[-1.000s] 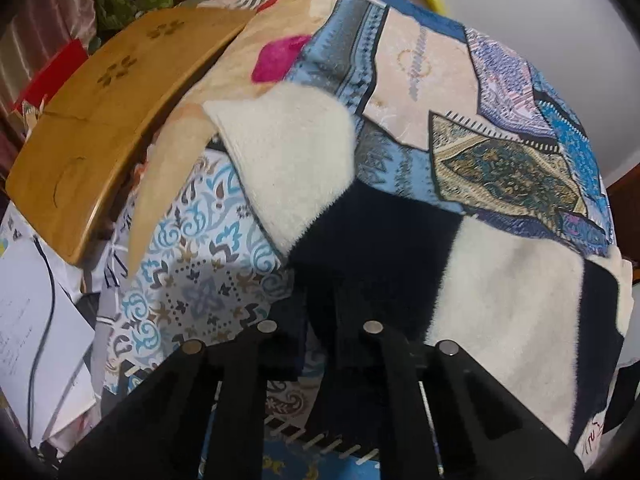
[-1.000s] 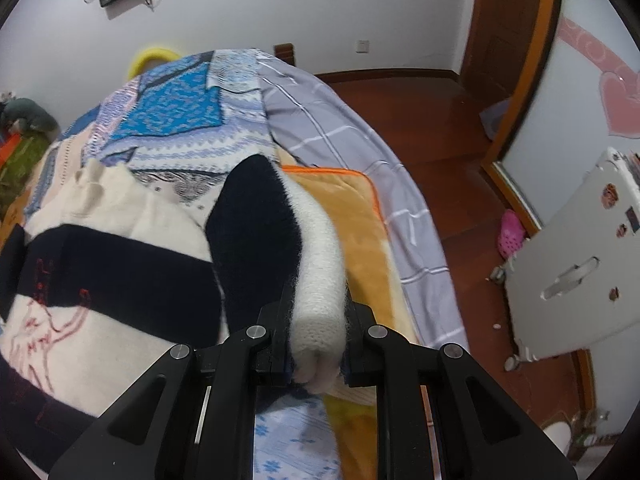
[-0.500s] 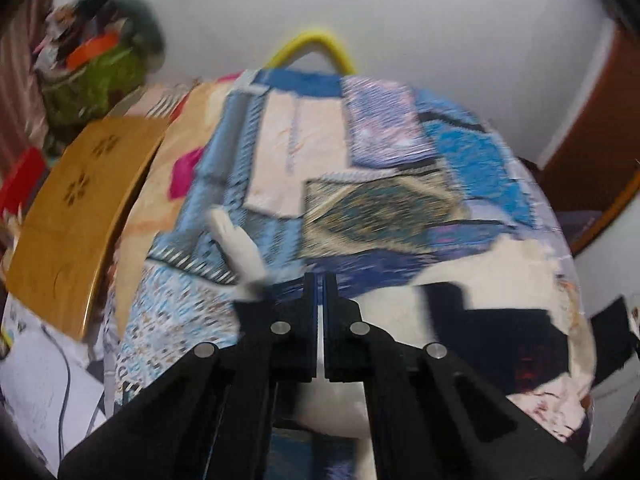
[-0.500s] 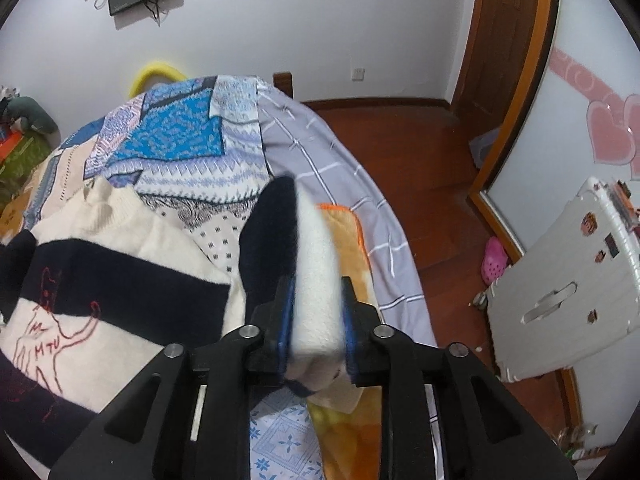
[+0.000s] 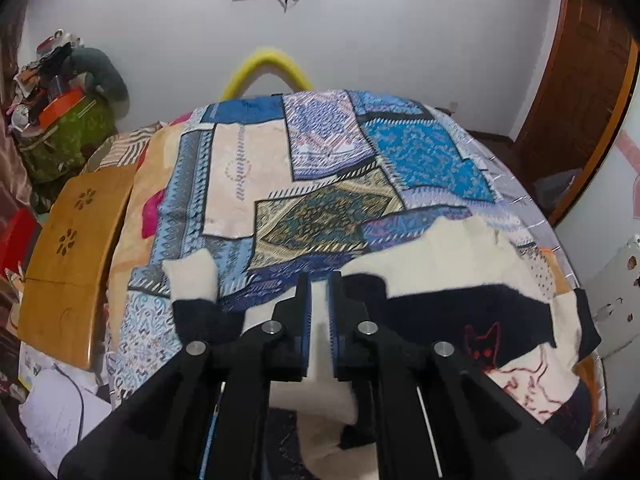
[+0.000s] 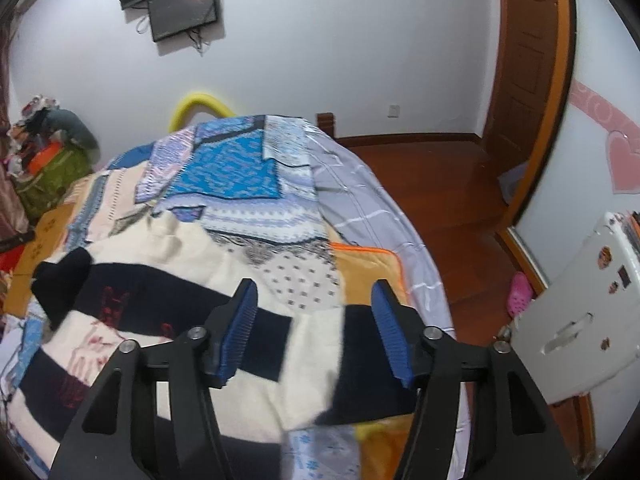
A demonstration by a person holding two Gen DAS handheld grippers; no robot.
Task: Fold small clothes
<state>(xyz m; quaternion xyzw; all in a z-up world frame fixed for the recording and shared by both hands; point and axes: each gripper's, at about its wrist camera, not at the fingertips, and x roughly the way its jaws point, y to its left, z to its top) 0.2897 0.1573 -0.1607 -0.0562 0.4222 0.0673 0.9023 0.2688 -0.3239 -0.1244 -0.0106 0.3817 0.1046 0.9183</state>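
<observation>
A cream and navy striped sweater [image 5: 440, 264] with a red cat outline lies spread on the patchwork bedspread [image 5: 328, 216]. My left gripper [image 5: 318, 280] is raised over its near edge. Its jaws are opening slightly, and cream fabric is still pinched between them and hangs below. One sleeve [image 5: 192, 284], cream with a navy end, sticks out to the left. In the right wrist view the sweater [image 6: 160, 264] lies flat. My right gripper [image 6: 316, 292] hangs above it, its jaws opening wide. The navy-ended sleeve [image 6: 360, 364] lies loose beneath, and the pads do not touch it.
A wooden lap board [image 5: 68, 256] leans at the bed's left, with papers and a green bag [image 5: 60, 136] beyond it. A yellow hoop [image 5: 266, 68] stands at the far end. To the right are wooden floor, a white plastic board [image 6: 580, 320], a pink shoe [image 6: 520, 292] and a door [image 6: 528, 60].
The right jaws have spread and let go of the folded sleeve, which dropped onto the sweater. The left gripper rose and swung right, lifting cream fabric with it.
</observation>
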